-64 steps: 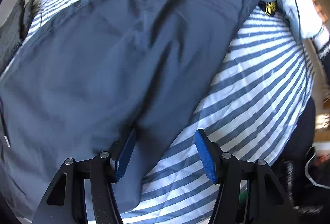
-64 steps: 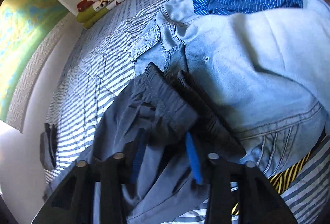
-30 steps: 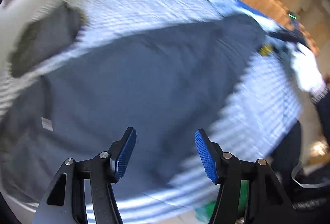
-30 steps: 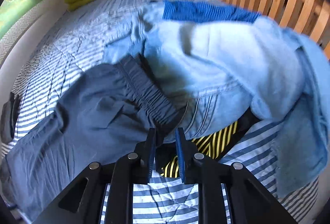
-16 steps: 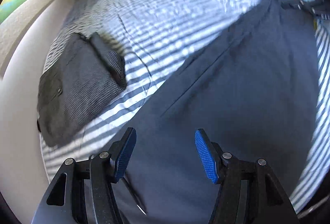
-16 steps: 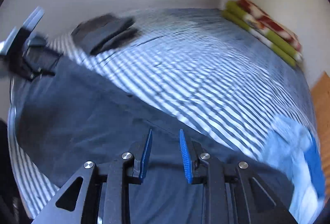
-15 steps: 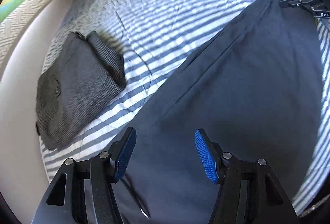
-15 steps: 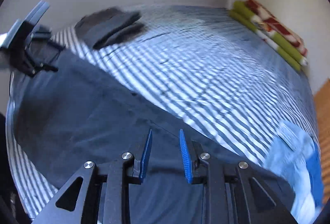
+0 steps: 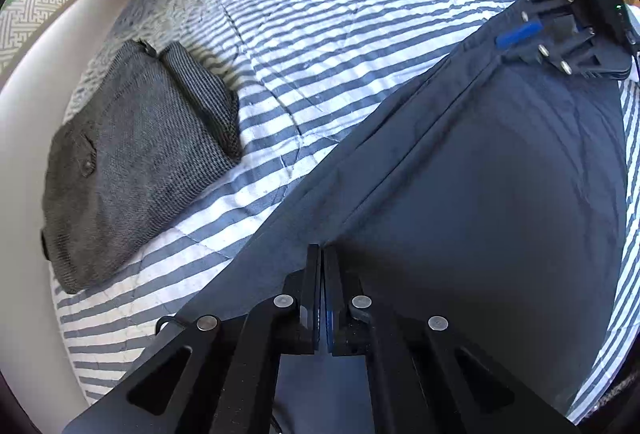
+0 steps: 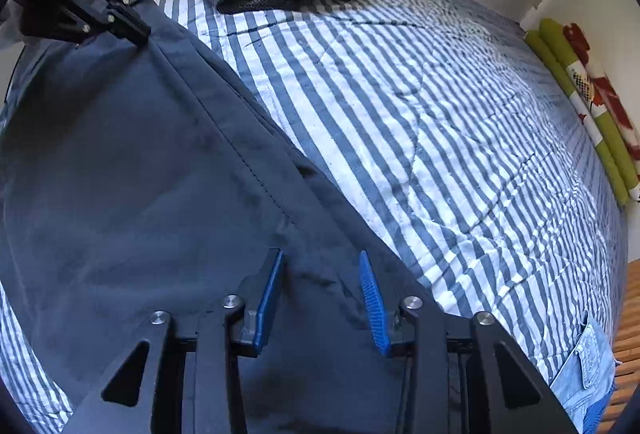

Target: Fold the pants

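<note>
One pair of dark navy pants (image 9: 480, 194) is lying stretched across the striped bed (image 9: 320, 34), running from directly under the left gripper (image 9: 322, 274) out ahead to the right gripper (image 9: 516, 34) at the far end. The left gripper is pinching the pants' edge, clenched tight. The right gripper (image 10: 320, 298) is resting released, its blue pads straddling the fabric. One folded grey garment (image 9: 132, 162) is sitting to the left gripper's left.
</note>
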Available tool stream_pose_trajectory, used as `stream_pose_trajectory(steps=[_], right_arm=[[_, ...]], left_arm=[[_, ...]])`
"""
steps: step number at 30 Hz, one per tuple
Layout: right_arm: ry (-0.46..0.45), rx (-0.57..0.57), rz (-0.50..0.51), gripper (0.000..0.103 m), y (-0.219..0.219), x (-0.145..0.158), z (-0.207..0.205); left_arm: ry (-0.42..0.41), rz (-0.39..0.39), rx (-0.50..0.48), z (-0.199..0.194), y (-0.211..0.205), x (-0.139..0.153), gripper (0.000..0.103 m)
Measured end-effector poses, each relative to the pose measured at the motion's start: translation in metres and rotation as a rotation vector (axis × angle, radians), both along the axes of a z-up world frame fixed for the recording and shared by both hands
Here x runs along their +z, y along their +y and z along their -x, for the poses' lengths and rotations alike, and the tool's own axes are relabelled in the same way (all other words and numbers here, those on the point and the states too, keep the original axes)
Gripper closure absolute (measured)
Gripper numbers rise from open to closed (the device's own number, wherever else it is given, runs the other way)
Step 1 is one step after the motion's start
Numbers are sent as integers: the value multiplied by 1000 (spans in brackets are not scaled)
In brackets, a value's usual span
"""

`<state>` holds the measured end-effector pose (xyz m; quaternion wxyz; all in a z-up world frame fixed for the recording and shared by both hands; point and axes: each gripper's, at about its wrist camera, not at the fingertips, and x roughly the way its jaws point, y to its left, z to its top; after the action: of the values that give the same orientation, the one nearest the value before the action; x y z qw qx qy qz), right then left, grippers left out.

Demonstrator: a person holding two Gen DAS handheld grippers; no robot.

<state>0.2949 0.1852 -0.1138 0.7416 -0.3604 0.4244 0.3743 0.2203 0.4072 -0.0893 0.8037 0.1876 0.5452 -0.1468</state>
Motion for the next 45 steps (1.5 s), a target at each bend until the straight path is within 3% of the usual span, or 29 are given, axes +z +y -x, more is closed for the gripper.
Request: stream_pose_trajectory(steps=[4,8,11,13,18,22,26,30,32,35,37,41,45], right_arm=[[-40,8,-25,102,-4,12,9],[-52,4,-115,102,-19,44,20],[-18,31,-215,102,-32,75,28],[53,43,-260,102,-36,82,24],[112,-19,-199,102,-18,47,-11],[91,-65,-107,102,-4,13,-39],[120,-88,-43,102,1,-5,-54],[90,-108,-5,95,6,-4,-53],[77,-133,-30,94,2,7,-50],[19,-205,-111,91,-7,34,-38],[48,-186,-189,91,-8,49,-13],[135,-57,-232,91,15,51,52],[153,-13,-128,91,41,16,89]], left_arm=[[-17,2,5,12,0,16,103],[-82,12,14,30,4,46,103],[-95,33,24,35,13,65,102],[-74,54,52,24,22,65,103],[15,30,88,-25,24,24,102],[64,26,94,-55,23,-7,99],[58,59,206,-62,48,0,94],[-14,87,320,-29,97,40,70],[-62,84,403,-3,131,61,52],[-100,95,554,47,188,79,49],[-95,130,639,76,216,78,49],[-66,170,633,107,221,60,50],[-16,8,616,90,211,20,50]])
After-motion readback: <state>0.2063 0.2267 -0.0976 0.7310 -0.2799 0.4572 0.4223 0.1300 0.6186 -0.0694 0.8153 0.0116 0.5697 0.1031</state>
